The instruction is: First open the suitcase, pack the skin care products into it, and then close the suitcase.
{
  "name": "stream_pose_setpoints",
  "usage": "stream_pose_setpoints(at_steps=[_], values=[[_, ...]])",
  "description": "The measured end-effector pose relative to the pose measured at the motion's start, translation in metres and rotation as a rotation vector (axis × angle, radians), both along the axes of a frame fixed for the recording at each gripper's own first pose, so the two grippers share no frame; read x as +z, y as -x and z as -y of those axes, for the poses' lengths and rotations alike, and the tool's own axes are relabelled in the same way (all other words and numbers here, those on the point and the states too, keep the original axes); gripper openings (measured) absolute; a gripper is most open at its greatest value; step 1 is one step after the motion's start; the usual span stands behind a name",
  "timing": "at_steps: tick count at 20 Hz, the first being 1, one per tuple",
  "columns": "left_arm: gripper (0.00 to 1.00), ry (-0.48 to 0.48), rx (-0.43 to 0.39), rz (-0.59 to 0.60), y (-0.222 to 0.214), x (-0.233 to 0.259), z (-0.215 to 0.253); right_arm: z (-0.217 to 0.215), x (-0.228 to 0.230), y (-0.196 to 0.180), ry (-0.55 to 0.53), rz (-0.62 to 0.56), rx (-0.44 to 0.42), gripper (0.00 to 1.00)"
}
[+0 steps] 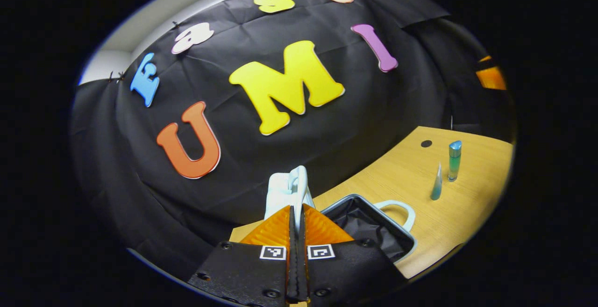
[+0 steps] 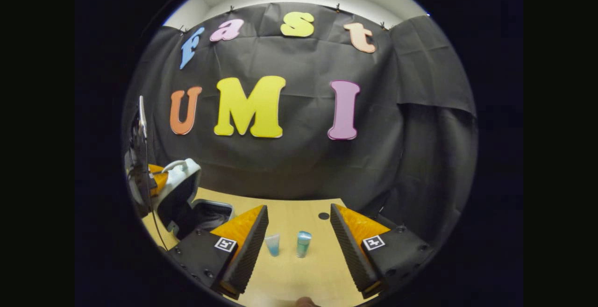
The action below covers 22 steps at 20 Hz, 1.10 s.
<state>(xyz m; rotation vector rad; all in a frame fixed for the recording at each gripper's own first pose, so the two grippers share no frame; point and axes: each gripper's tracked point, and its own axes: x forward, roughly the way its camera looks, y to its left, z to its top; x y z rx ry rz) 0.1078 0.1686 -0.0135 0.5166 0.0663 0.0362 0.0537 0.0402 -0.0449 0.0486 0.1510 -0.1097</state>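
My left gripper (image 1: 297, 210) is shut on the raised lid (image 1: 286, 189) of a small pale suitcase and holds it upright. The suitcase base (image 1: 407, 239), lined in black, lies open on the table with its handle (image 1: 398, 206) to the right. In the right gripper view the lid (image 2: 183, 176) stands at the far left with the left gripper (image 2: 148, 178) on its edge. My right gripper (image 2: 299, 251) is open above the table. A small blue tube (image 2: 273, 244) and a teal bottle (image 2: 303, 243) stand upright between and beyond its fingers, untouched. The same tube (image 1: 436, 183) and bottle (image 1: 454, 160) stand right of the suitcase.
The wooden table (image 2: 289, 274) runs up to the black cloth wall. A dark round spot (image 2: 323, 215) marks the tabletop behind the bottle. Bare wood lies between the suitcase base (image 2: 212, 213) and the two products.
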Motion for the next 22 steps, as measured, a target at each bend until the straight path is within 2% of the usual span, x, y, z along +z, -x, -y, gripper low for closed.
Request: stream_pose_setpoints(at_steps=[6,10,13,17,22], values=[[0.02,0.132,0.056,0.036,0.004,0.003,-0.118,-0.061,0.008,0.006,0.044,-0.005,0.044,0.8],[0.02,0.118,0.109,0.03,-0.008,-0.025,-0.204,-0.087,0.006,0.006,0.05,-0.036,0.066,0.8],[0.03,0.112,0.142,-0.021,-0.011,-0.059,-0.254,-0.106,0.003,0.005,0.056,-0.059,0.084,0.8],[0.03,0.217,0.202,-0.101,-0.013,-0.116,-0.301,-0.128,-0.005,0.007,0.086,-0.087,0.113,0.79],[0.03,0.29,0.209,-0.184,-0.016,-0.185,-0.33,-0.139,-0.02,0.009,0.071,-0.144,0.105,0.79]])
